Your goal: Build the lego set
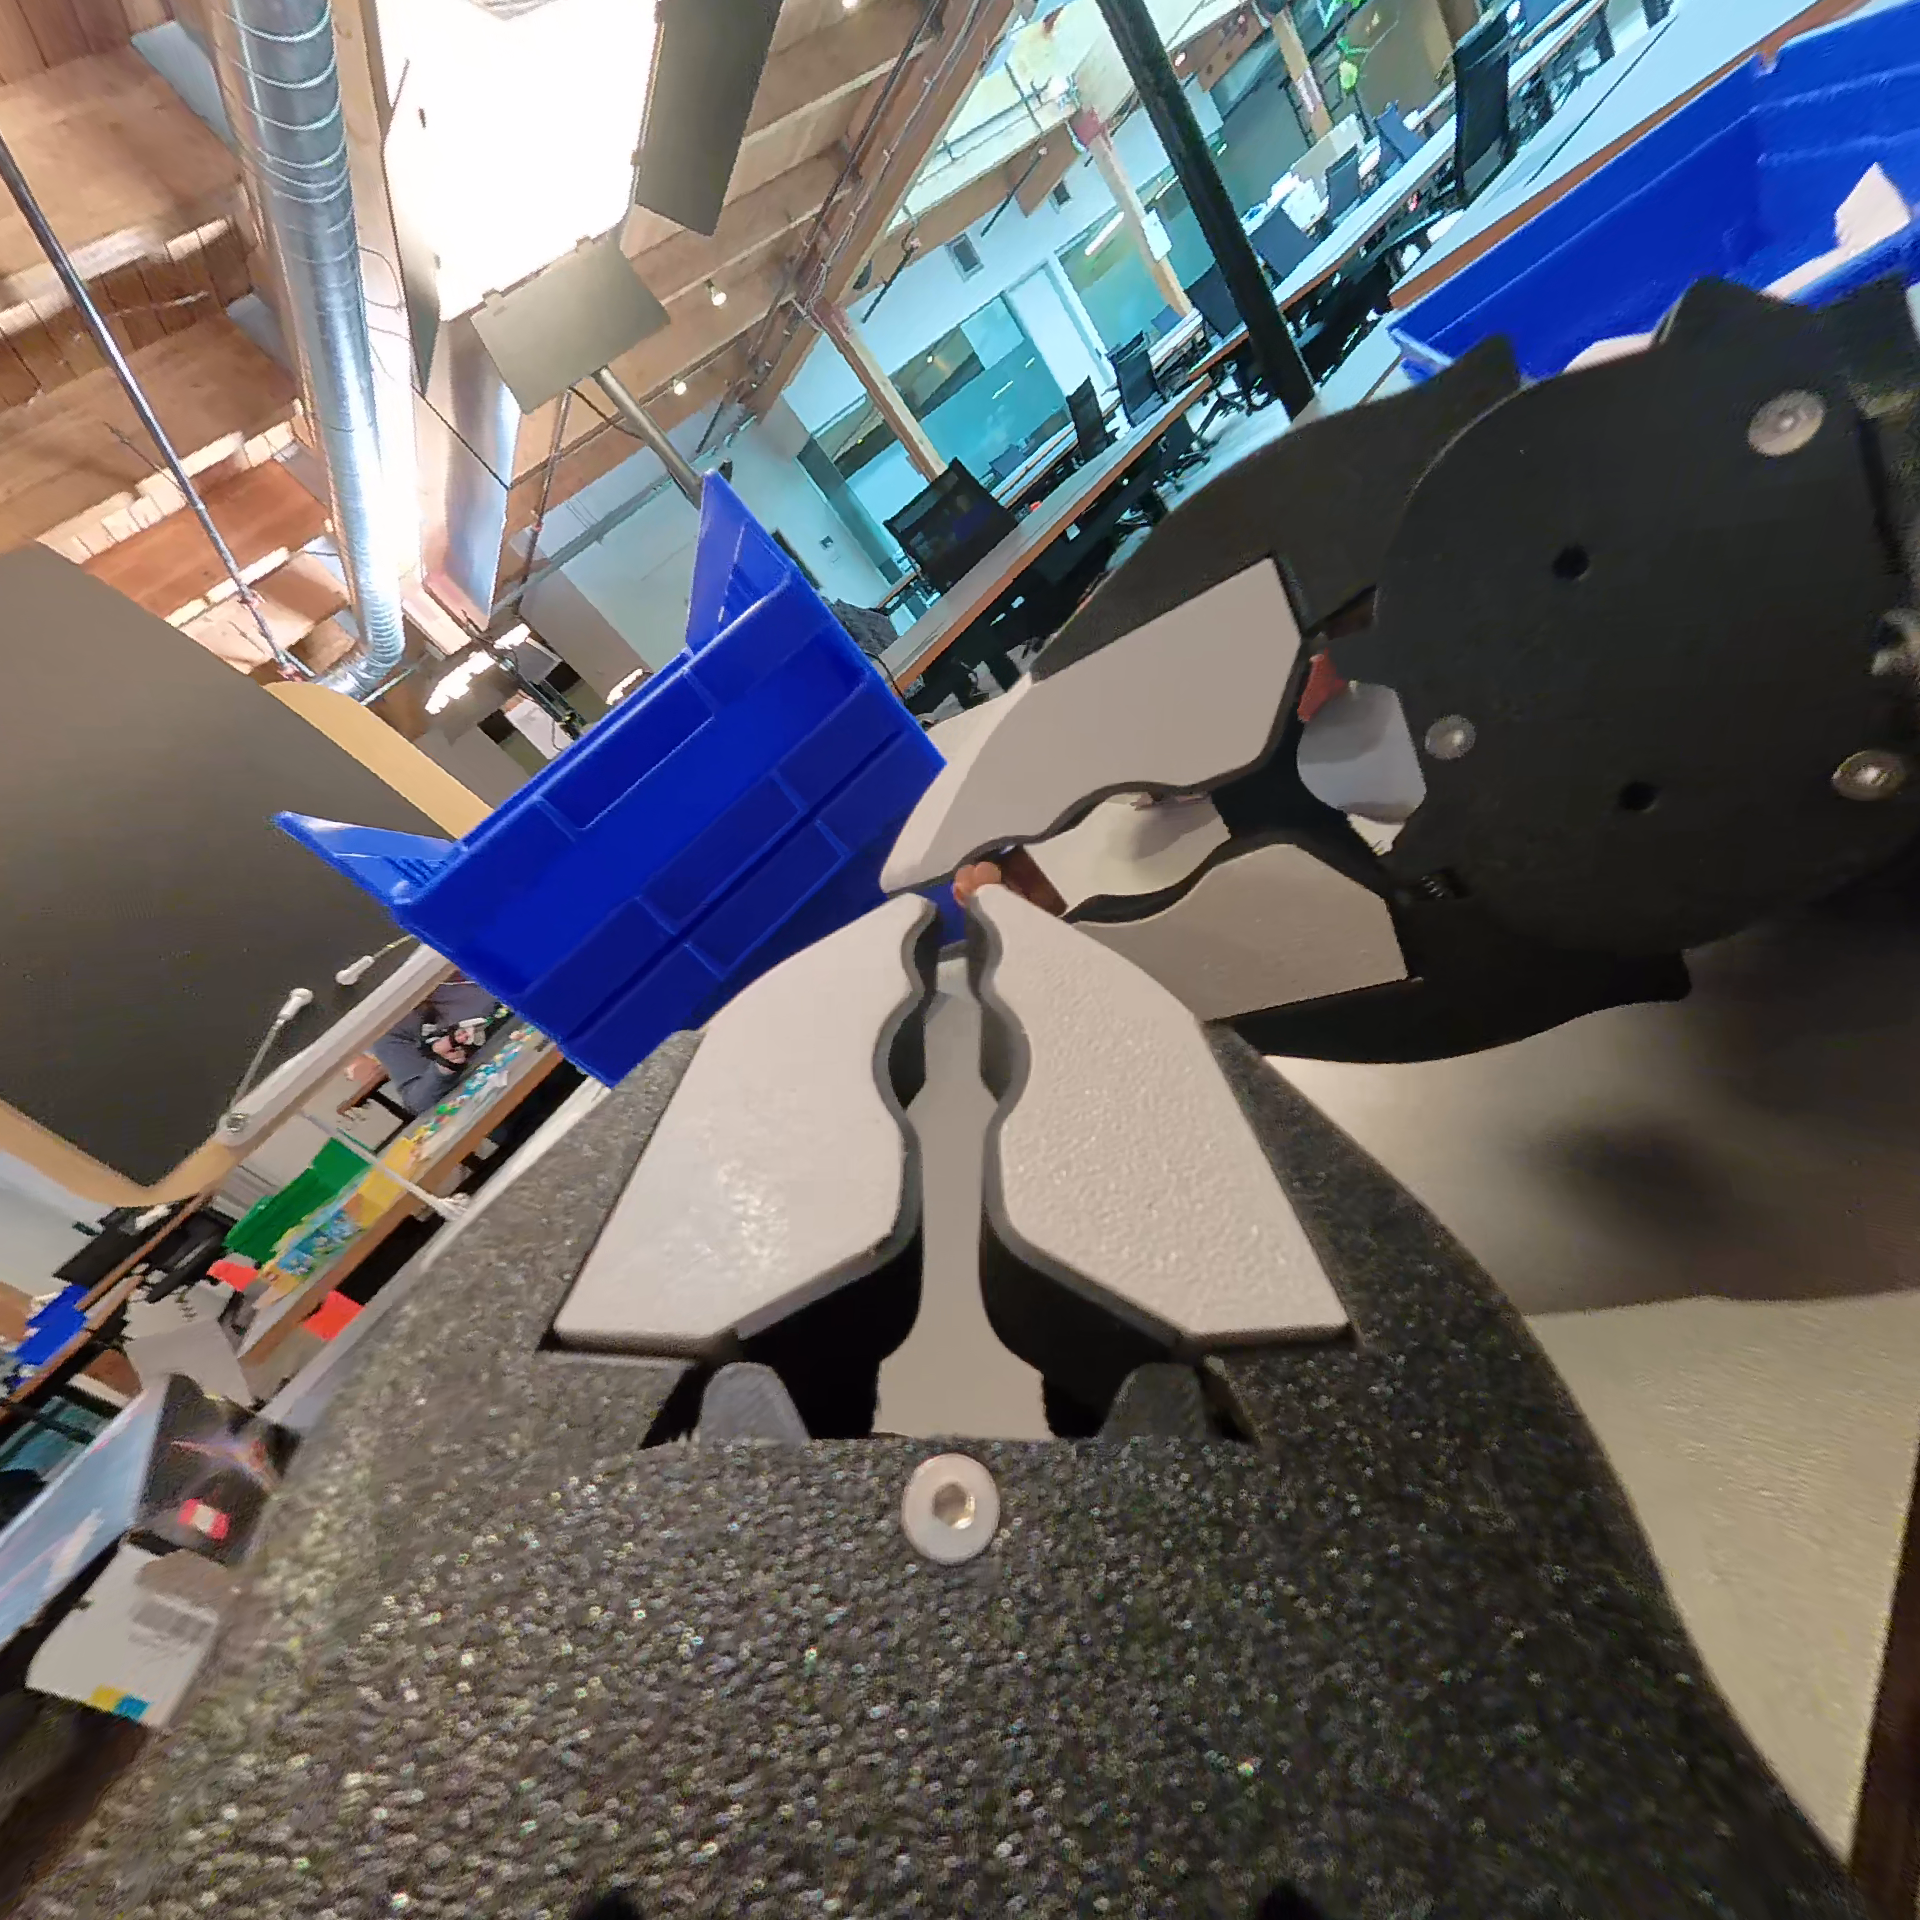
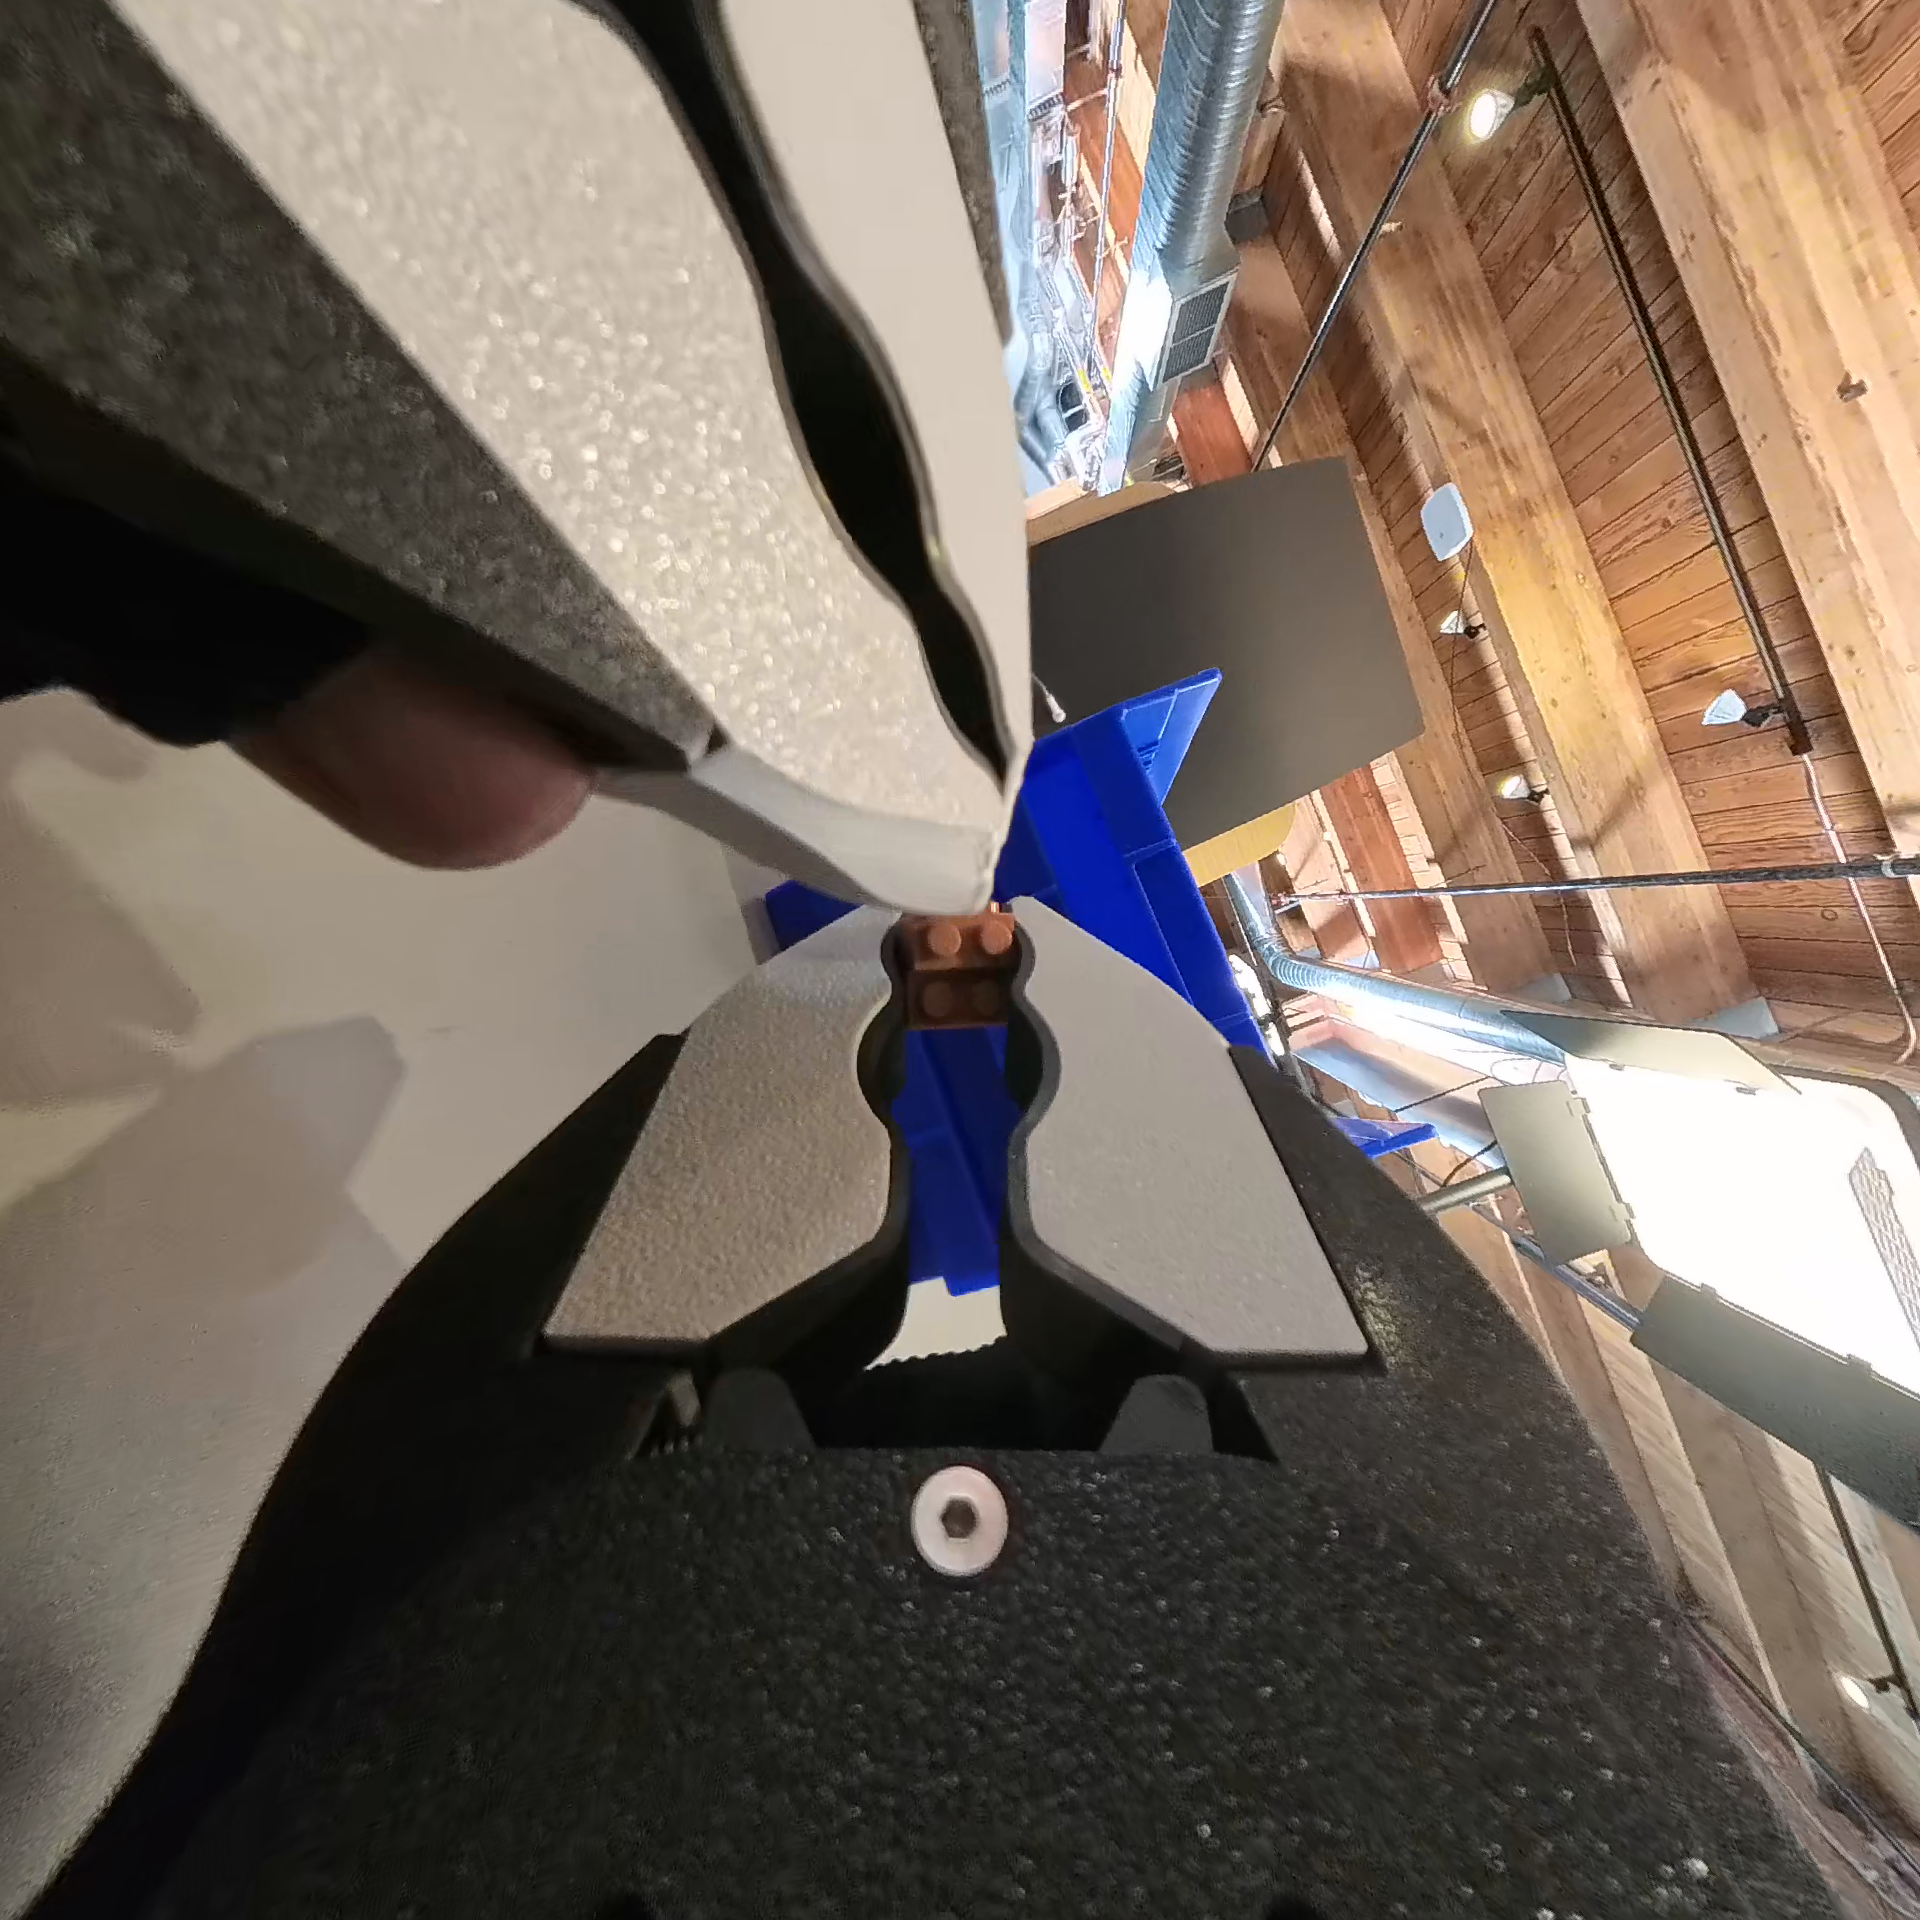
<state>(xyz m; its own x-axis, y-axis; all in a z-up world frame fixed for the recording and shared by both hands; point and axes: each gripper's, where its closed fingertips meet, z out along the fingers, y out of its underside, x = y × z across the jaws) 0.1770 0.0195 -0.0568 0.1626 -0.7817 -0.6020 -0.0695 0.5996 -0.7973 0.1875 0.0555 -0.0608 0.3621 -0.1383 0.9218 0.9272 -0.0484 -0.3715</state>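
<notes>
You've got a small brown lego piece [image 2: 956, 977] pinched right at the tips of your right gripper [image 2: 957, 961], studs facing the camera, two little plates stacked by the look of it. It's tiny, hard and light, so weight is no worry; my guess is slick plastic that can pivot or pop out if the squeeze goes off-centre. Hold it by the flat side walls, as you are, and leave the studs free.

Just above the brown piece, your left gripper [image 2: 987, 883] comes in tip-first, its point meeting the top edge of the piece. From the left wrist view, the left gripper [image 1: 951, 914] has its tips nearly together with a sliver of brown [image 1: 968, 883] showing there. It is nipping the brown piece, though how firmly I cannot tell.

Behind the brown piece stands a blue bin [image 1: 665, 831], well apart from it. A fingertip [image 2: 436, 779] rests under the left gripper's body. Beyond the blue bin there is a black panel [image 2: 1216, 623].
</notes>
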